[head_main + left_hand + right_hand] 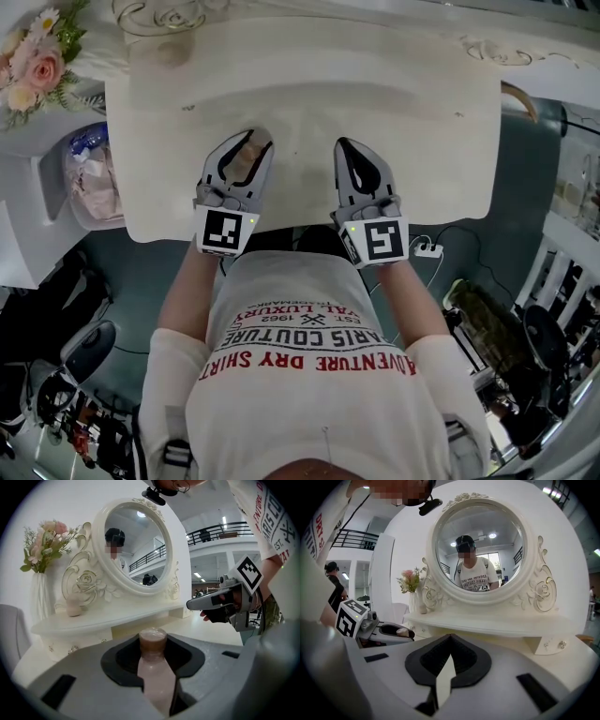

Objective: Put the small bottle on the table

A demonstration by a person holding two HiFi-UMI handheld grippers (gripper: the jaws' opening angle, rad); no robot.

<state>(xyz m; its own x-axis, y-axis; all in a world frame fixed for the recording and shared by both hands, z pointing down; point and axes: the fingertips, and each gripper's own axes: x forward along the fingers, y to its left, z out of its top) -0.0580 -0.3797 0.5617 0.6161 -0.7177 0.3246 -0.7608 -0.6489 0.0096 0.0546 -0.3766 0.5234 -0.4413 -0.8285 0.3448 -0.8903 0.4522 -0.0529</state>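
Now, left tool [253,142] grips a bottle [154,677] over the desk [309,84]; right tool [343,145] closed, empty.

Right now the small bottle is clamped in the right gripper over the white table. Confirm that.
Not right: the small bottle is clamped in the left gripper, not the right gripper, over the white table. The left gripper view shows it between the jaws.
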